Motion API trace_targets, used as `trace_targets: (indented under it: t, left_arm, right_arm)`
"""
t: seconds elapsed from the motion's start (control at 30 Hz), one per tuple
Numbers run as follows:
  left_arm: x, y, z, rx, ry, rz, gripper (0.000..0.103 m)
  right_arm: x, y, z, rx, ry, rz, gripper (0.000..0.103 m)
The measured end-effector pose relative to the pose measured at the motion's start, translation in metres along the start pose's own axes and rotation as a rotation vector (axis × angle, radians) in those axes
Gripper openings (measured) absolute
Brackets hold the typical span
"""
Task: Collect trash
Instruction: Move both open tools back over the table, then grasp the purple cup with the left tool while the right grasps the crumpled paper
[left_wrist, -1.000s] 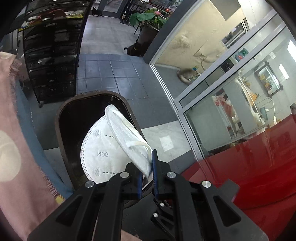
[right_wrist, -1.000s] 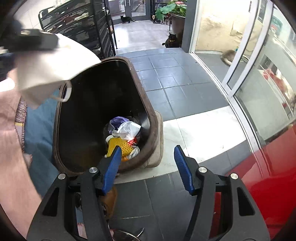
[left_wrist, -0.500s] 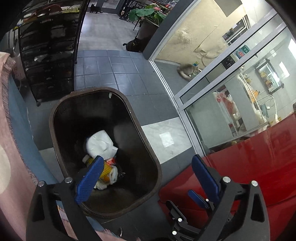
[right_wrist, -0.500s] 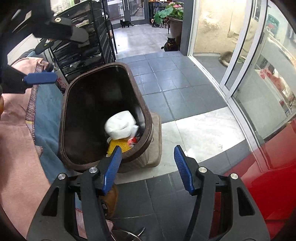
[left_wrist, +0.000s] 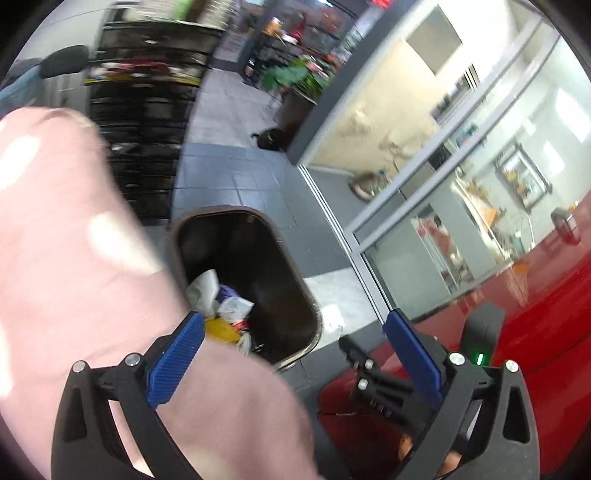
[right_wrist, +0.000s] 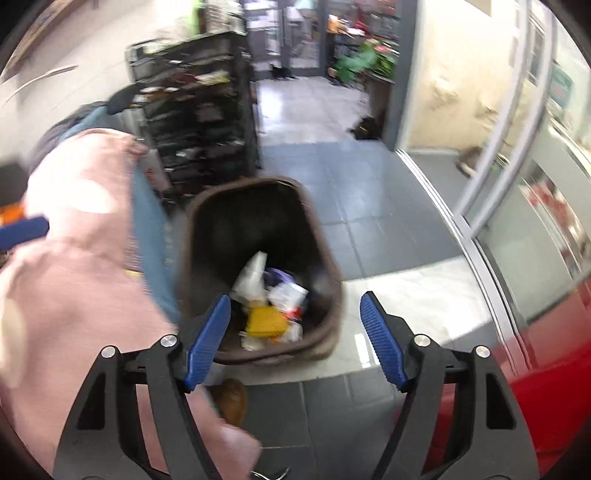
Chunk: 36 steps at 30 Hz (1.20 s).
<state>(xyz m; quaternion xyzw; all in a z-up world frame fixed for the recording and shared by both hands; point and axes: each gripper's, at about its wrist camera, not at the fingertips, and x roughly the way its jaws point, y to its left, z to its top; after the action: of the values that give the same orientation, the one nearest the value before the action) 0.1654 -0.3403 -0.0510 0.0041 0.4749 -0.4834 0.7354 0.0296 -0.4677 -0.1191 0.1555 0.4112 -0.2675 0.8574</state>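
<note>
A brown trash bin (left_wrist: 308, 314) stands on the tiled floor, seen from above in both views. Inside it lies the white face mask (left_wrist: 203, 291) on top of other trash, including a yellow item (right_wrist: 264, 321). My left gripper (left_wrist: 294, 319) hovers above and short of the bin; its jaws are opening wide with nothing between them. My right gripper (right_wrist: 295, 299) hangs over the bin's (right_wrist: 321, 236) near rim, jaws opening, nothing held. The mask (right_wrist: 253, 273) leans against the bin's inner wall. One blue pad of the left gripper (right_wrist: 22, 232) shows at the far left.
Pink cloth (left_wrist: 74, 258) with a blue layer (right_wrist: 151, 236) fills the left side beside the bin. A glossy red surface (left_wrist: 535, 332) lies at the right. A black shelf rack (right_wrist: 199, 122), sliding glass doors (left_wrist: 406, 206) and a black cat (left_wrist: 271, 138) stand farther back.
The left gripper let go of the white mask, which fell into the bin, and then drew back and up with jaws wide. The right gripper rose and its jaws spread wider.
</note>
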Motion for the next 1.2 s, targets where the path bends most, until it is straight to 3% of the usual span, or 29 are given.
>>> trace_targets:
  t: [0.13,0.37,0.53,0.77,0.97,1.2]
  left_arm:
    - [-0.056,0.024,-0.025,-0.050,-0.096,0.071,0.097]
    - [-0.148,0.078,-0.071,-0.181,-0.267,0.267,0.097]
    - [-0.189,0.115,-0.100,-0.290,-0.306,0.360,0.097]
    - [-0.236,0.170,-0.141,-0.442,-0.373,0.446,0.097]
    - [-0.265,0.200,-0.157,-0.535,-0.430,0.478,0.097]
    - [-0.286,0.241,-0.137,-0.633,-0.498,0.424,0.097]
  right_arm:
    - [-0.015,0.040,0.013,-0.056,-0.022,0.117,0.076]
    - [-0.031,0.124,0.022,-0.203,-0.025,0.289,0.079]
    - [-0.046,0.186,0.017,-0.342,-0.013,0.403,0.080]
    - [-0.059,0.244,0.014,-0.449,0.005,0.492,0.080]
    - [-0.058,0.290,0.025,-0.504,0.025,0.565,0.080]
    - [-0.047,0.336,0.070,-0.473,0.015,0.622,0.080]
